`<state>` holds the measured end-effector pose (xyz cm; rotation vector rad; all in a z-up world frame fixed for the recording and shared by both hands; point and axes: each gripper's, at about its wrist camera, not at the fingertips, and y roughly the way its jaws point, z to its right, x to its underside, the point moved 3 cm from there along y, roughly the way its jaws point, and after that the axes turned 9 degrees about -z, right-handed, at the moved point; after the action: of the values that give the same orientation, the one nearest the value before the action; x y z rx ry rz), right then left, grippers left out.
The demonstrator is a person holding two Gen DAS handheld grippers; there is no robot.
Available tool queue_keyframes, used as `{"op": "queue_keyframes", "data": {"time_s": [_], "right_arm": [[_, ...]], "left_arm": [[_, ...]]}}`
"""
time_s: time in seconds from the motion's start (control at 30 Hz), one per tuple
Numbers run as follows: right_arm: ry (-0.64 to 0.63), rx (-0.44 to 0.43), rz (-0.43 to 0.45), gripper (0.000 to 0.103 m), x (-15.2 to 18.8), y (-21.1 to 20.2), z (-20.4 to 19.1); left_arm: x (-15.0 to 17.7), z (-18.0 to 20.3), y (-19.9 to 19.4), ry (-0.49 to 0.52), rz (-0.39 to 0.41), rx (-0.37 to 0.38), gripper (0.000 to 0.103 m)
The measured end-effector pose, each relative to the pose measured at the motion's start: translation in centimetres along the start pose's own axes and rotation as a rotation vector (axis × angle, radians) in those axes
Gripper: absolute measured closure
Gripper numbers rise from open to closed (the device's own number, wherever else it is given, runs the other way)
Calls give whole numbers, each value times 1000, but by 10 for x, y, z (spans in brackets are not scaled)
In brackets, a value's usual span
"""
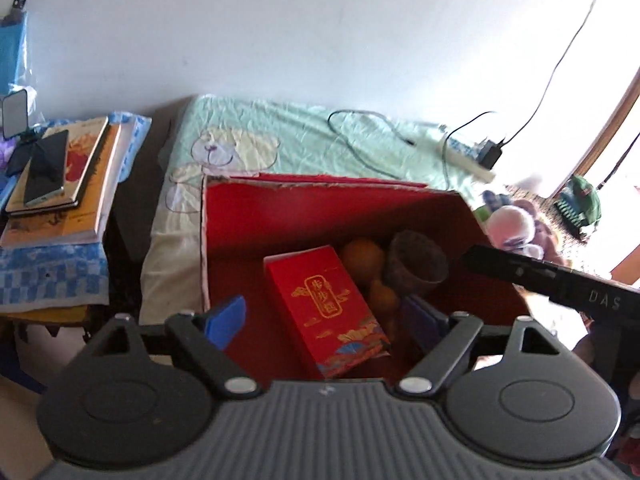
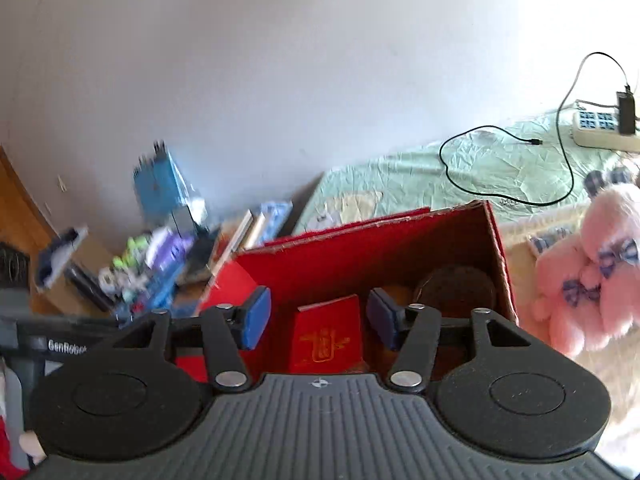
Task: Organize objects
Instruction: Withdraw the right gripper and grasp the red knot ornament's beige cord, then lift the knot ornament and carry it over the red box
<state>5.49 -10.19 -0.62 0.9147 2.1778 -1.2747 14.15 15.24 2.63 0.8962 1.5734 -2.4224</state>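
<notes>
- The red cardboard box [image 1: 328, 216] sits on the bed [image 1: 280, 140] as the collecting bin; a red packet [image 1: 324, 312], oranges [image 1: 362, 258] and a brown cup [image 1: 418, 258] already lie inside.
- Left gripper [image 1: 324, 320] and right gripper [image 2: 318, 318] hover above it, fingers wide and empty.
- A pink plush toy [image 2: 592, 280] lies just right of the box, probably next.

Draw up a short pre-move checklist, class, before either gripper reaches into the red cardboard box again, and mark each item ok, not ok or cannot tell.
1. Left gripper open, nothing held: ok.
2. Right gripper open, nothing held: ok.
3. Red cardboard box open at the top: ok.
4. Red packet lying inside the box: ok.
5. Brown cup upright: not ok, it is tilted beside the oranges.
6. Pink plush toy packed away: not ok, it lies outside on the bed.
</notes>
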Motion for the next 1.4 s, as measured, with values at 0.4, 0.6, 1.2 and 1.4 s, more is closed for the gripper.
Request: {"op": "queue_keyframes", "data": {"time_s": [0.4,0.6,1.2,1.4], "right_arm": [[-31,-200,-206,62,47,5,-21],[95,-174,-369,62,73,34,-13],[221,-121,-586,61,115,84,-16],[249,-136,-605,68,121,90,-18]], "left_arm": [[74,12,-4,28,-86,53,22],[111,16,27,8,-212,63,30],[139,0,77,-104,-381,73,59],[138,2,77,-84,-384,78,61]]}}
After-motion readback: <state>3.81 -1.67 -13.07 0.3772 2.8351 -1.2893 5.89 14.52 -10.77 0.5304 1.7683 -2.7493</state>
